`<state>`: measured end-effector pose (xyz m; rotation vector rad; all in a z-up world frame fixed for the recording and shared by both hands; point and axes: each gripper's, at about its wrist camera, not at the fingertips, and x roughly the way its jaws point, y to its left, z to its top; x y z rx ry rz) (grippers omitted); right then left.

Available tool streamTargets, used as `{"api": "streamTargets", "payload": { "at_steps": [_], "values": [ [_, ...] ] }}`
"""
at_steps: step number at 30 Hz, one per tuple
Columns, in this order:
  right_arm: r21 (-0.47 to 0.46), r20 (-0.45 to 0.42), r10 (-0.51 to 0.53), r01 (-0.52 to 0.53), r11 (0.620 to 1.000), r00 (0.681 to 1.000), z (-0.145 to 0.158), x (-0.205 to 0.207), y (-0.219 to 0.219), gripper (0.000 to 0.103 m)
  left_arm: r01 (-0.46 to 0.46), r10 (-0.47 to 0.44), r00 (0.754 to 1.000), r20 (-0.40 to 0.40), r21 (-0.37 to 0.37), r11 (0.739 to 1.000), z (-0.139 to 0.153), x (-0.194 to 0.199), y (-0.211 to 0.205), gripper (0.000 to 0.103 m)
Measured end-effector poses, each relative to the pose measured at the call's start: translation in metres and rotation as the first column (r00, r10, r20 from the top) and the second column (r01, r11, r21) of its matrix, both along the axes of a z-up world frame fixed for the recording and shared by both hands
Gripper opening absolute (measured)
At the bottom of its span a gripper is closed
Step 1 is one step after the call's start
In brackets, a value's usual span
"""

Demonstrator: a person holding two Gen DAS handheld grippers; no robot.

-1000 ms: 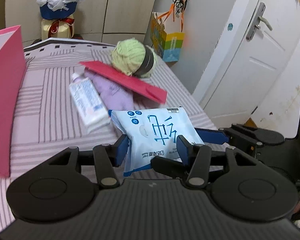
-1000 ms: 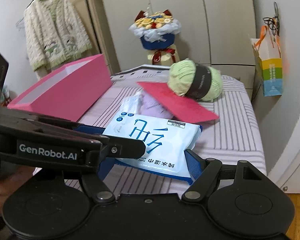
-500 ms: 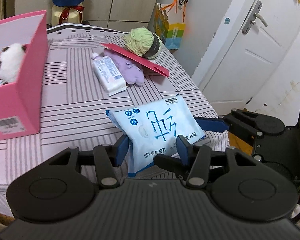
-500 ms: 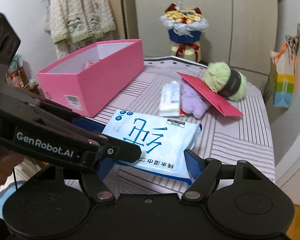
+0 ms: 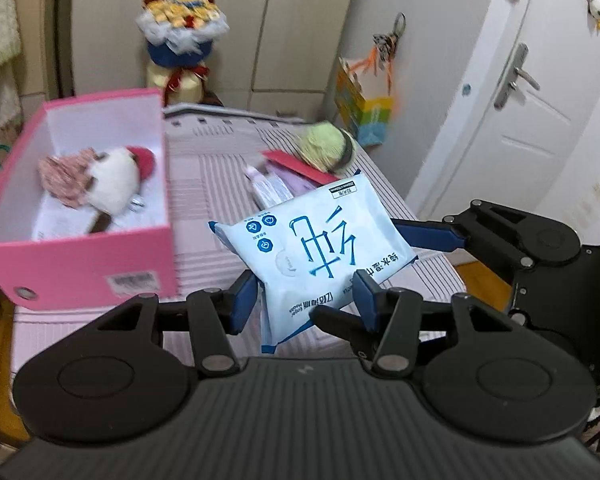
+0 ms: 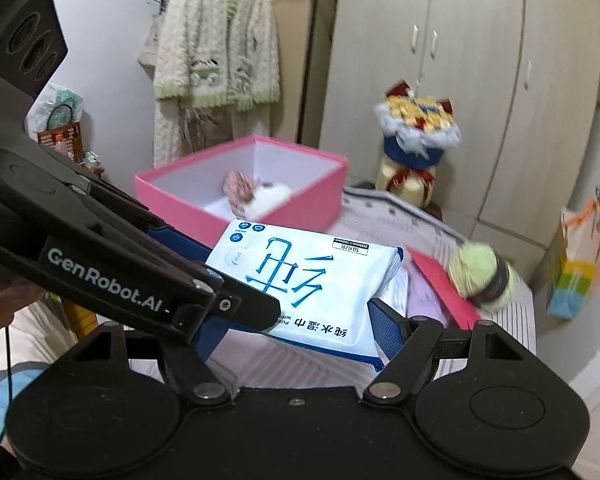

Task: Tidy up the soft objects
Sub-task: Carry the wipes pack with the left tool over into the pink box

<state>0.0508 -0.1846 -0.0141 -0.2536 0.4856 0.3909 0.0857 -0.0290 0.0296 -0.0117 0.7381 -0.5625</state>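
The wet-wipe pack [image 5: 316, 252] was held clear above the striped table [image 5: 204, 176], just right of the open pink box [image 5: 80, 264]. The left hand-held gripper [image 5: 306, 300] was clamped across the pack's near end; the right hand-held gripper [image 6: 296, 328] was closed on its opposite edges. Judged light, soft and compressible, with a slick film wrapper likely to slip or buckle. The flat body offered the best purchase, not the crimped seams. A plush toy [image 5: 112, 180] lay in the box; yarn ball [image 5: 326, 148] sat beyond.

Two close wrist views, angles crossing, sharing the wipes pack [image 5: 312, 256] [image 6: 300, 280].
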Motion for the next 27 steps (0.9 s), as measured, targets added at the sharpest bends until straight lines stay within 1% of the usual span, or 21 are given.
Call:
{"api": "streamTargets", "payload": {
  "at_steps": [7,13,20,27],
  "values": [
    [0.021,0.022,0.059,-0.06,0.998,0.998,0.017,0.02,0.034,0.08,-0.066,0.066,0.997,0.048,-0.008,0.998,0.017,0.006,0.038,0.05],
    [0.054,-0.004,0.098,-0.098,0.994,0.995,0.019,0.05,0.062,0.08,-0.125,0.126,0.991,0.048,-0.022,0.992,0.02,0.03,0.072,0.05],
    [0.089,-0.048,0.126,-0.121,0.989,0.991,0.013,0.095,0.092,0.08,-0.178,0.179,0.983,0.028,-0.032,0.984,0.012,0.07,0.106,0.05],
    [0.102,-0.058,0.115,-0.109,0.989,0.992,-0.001,0.142,0.109,0.08,-0.237,0.239,0.971,0.027,-0.057,0.97,-0.006,0.113,0.122,0.05]
  ]
}}
